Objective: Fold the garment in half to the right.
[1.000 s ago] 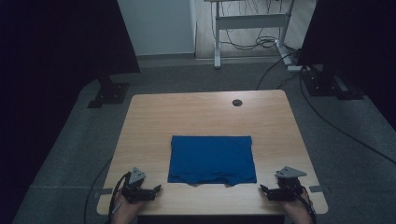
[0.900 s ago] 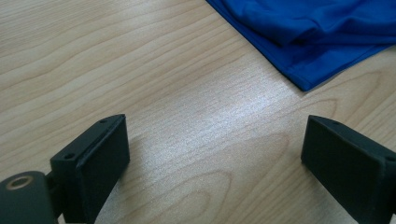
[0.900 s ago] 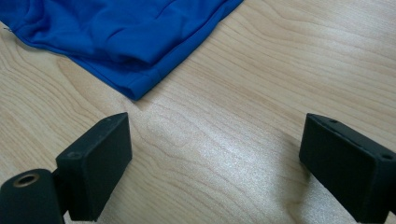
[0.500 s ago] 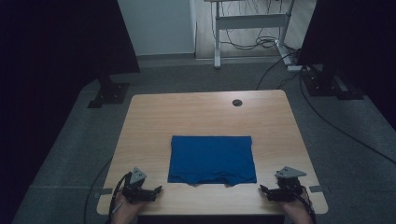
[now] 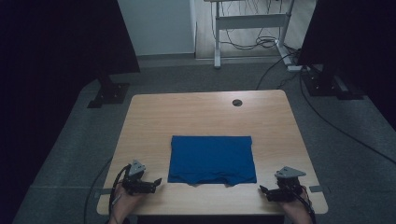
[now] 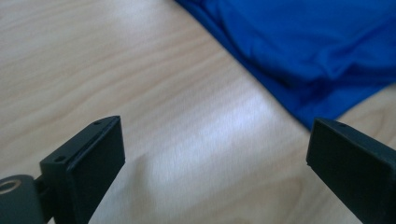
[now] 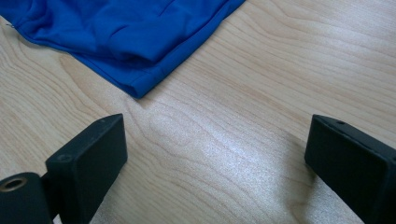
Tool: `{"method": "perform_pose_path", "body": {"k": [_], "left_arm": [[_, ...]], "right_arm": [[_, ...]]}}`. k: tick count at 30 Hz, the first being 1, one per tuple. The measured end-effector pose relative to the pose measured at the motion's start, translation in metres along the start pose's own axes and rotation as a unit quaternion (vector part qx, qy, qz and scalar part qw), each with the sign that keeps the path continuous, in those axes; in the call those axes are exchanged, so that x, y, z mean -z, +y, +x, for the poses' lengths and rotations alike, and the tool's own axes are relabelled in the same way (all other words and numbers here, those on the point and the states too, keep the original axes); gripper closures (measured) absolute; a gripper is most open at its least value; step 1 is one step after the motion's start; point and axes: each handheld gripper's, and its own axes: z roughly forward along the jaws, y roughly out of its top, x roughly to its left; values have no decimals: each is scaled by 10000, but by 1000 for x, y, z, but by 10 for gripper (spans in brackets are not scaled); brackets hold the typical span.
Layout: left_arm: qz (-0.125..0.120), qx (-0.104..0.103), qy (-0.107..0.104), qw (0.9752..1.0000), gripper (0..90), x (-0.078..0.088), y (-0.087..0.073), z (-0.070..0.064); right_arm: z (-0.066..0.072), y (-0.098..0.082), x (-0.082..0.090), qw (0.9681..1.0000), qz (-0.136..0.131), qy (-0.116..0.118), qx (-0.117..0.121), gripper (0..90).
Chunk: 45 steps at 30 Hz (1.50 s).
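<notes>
A folded blue cloth (image 5: pixel 211 158) lies flat on the wooden table (image 5: pixel 205 116), near its front edge. My left gripper (image 5: pixel 156 182) rests on the table just left of the cloth's front left corner, open and holding nothing. In the left gripper view the blue cloth (image 6: pixel 308 51) fills the upper right, beyond the wide-apart jaws. My right gripper (image 5: pixel 263 190) sits by the front right corner, open as well. The right gripper view has the blue cloth's corner (image 7: pixel 130 32) at upper left, clear of the jaws.
A round cable hole (image 5: pixel 237 102) is in the table's far side. Behind the table stand a white desk frame (image 5: pixel 247 23) with cables and dark screen stands (image 5: pixel 109 93) on grey carpet. Bare wood surrounds the cloth.
</notes>
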Motion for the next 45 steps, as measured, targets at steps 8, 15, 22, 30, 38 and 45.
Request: {"method": "perform_pose_path", "body": {"k": [8, 15, 22, 30, 38, 45], "left_arm": [[-72, -39, -54, 10000, 47, -18, 19, 6], [-113, -124, -68, 9998, 47, -28, 30, 8], [-162, -198, -96, 9996, 49, -39, 43, 11], [-223, -254, -113, 9994, 50, -51, 58, 14], [-261, -302, -107, 9991, 51, -61, 69, 17], [-312, -340, -86, 9989, 52, -75, 82, 22]], "right_arm": [[0, 0, 0, 10000, 5, 3, -1, 47], [0, 0, 0, 10000, 4, 3, -2, 47], [0, 0, 0, 10000, 2, 3, -3, 48], [0, 0, 0, 10000, 1, 0, -6, 49], [0, 0, 0, 10000, 0, -1, -8, 49], [0, 0, 0, 10000, 0, 0, -8, 49]]}}
